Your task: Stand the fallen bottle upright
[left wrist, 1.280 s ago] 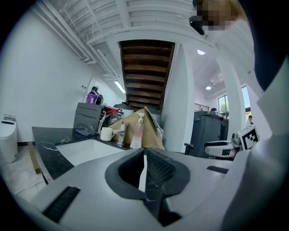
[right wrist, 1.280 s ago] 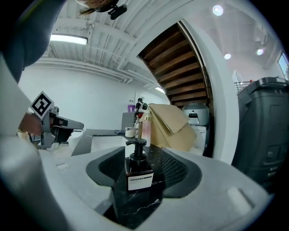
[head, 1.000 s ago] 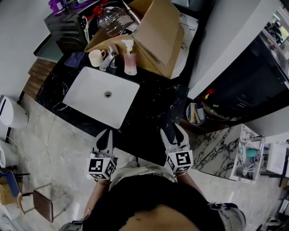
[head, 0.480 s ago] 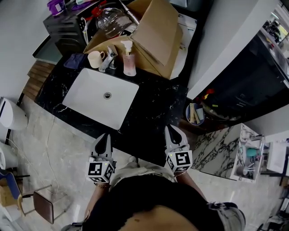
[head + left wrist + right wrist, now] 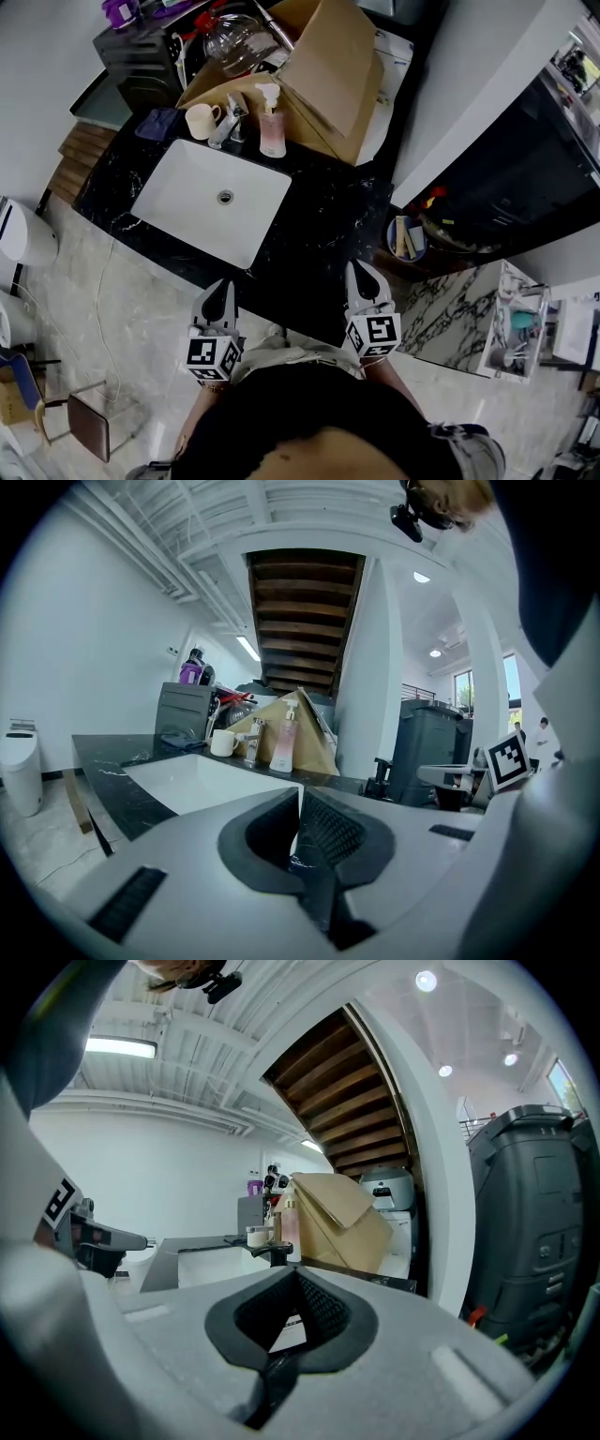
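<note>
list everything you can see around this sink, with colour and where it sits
counter: 1, black marble, centre
sink: 1, white, set in the counter's left part
pump bottle: 1, pink, upright behind the sink
tap: 1, silver, left of the bottle
mug: 1, cream, left of the tap
cloth: 1, blue, back left of the counter
cardboard box: 1, brown, behind the bottle
bucket: 1, blue, right of the counter
left gripper: 1, grey, shut, empty
right gripper: 1, grey, jaws just closed on nothing
</note>
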A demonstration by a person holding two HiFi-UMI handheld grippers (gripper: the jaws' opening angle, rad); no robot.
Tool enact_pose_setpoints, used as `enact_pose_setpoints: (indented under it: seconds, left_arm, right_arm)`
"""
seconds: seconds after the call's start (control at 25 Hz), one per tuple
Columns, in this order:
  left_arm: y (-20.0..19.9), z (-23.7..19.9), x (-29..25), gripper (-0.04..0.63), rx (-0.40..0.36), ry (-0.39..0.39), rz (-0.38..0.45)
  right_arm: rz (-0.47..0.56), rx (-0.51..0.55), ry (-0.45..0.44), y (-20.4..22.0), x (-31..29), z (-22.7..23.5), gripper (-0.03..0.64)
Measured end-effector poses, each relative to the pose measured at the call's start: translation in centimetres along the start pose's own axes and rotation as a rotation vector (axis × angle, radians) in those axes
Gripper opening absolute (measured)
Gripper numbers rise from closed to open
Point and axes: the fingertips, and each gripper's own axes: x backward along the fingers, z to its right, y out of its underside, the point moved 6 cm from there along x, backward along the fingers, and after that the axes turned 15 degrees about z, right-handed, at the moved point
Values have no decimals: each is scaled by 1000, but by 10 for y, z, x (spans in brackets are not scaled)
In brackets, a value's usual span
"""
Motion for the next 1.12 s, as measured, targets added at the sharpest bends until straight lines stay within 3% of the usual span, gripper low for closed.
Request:
enact_pose_setpoints:
  seconds: [1.12]
  left_arm:
    - [5,5,-3,20,3,6,-9]
  right_arm:
    - [-46,13,-27,8,-5,-6,5]
